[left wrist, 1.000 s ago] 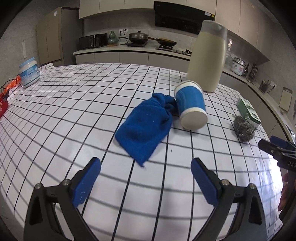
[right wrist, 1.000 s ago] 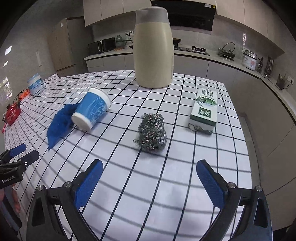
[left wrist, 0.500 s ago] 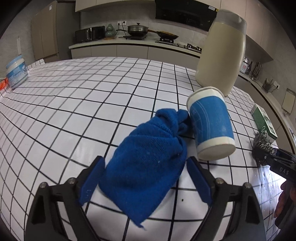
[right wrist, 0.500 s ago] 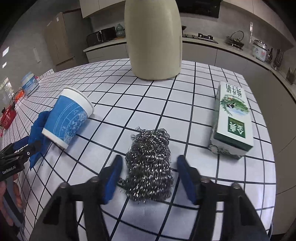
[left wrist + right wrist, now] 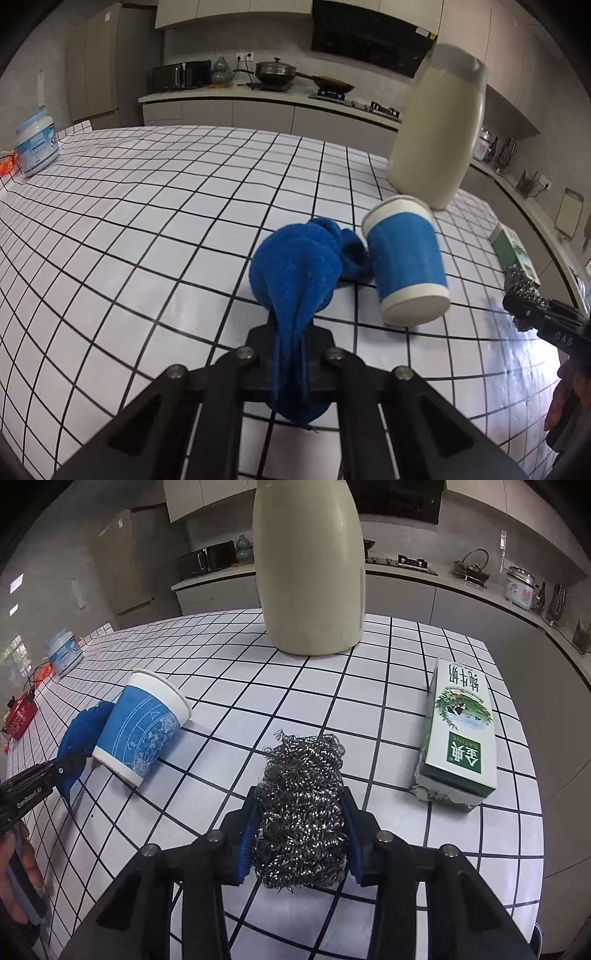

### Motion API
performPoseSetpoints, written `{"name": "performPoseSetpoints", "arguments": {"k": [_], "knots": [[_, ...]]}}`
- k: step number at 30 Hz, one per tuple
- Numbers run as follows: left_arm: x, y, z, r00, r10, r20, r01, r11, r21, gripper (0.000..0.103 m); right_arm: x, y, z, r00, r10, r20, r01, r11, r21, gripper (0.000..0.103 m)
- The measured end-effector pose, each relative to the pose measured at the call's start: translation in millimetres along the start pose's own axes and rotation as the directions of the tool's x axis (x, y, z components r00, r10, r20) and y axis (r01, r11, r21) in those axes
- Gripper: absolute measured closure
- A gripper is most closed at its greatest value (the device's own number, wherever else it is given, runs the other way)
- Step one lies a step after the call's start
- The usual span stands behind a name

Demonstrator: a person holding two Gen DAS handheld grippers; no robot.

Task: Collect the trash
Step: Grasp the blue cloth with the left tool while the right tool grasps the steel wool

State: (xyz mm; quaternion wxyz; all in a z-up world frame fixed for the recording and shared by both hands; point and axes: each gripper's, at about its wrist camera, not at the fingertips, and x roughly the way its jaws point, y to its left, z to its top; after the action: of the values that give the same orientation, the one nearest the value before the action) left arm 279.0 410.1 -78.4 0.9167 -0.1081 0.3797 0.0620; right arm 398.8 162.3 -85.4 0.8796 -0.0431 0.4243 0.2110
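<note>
The left hand-held gripper (image 5: 290, 363) has just closed and is clamped on the near end of the blue cloth (image 5: 299, 280), which bunches up between its jaws while the far part lies heaped on the checked desk (image 5: 147, 229). Touching the cloth's right side lies a blue-and-white paper cup (image 5: 404, 262), tipped over with its base toward the left camera and its open rim toward the tall cream jug (image 5: 436, 136) that stands upright just behind it. The right hand-held gripper (image 5: 300, 840) has likewise just been closing and now squeezes the steel wool scourer (image 5: 301, 808) from both sides, the blue pads pressed into its wire coils; the scourer rests on the desk. In the right wrist view the paper cup lies to the left of the scourer, apart from it, with the cloth behind the cup, and the left hand-held gripper's tip is seen at the cloth's edge. To the right of the scourer, also apart, a green-and-white milk carton (image 5: 460, 738) lies flat near the desk's right edge. A white-and-blue tub (image 5: 35, 147) stands well apart at the desk's far left corner, with a red object (image 5: 20, 716) near it. Beyond the desk runs a kitchen counter (image 5: 258, 96) carrying a pan and a microwave.
</note>
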Motion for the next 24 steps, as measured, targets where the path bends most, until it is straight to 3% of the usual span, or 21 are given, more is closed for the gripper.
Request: {"name": "performPoseSetpoints", "arguments": {"k": [15,24], "knots": [[-65,-5,-23,0.997,-0.016,0.078,0.016,1.0,0.008,0.095,-56,12,-32,0.999,-0.005,0.049,0.005,1.0,0.015,0.06],[-107,-18,-62,0.994,-0.077,0.079,0.073,0.996,0.045,0.095,-113,23,-85,0.996,-0.036,0.076,0.033,0.998,0.045,0.06]]}}
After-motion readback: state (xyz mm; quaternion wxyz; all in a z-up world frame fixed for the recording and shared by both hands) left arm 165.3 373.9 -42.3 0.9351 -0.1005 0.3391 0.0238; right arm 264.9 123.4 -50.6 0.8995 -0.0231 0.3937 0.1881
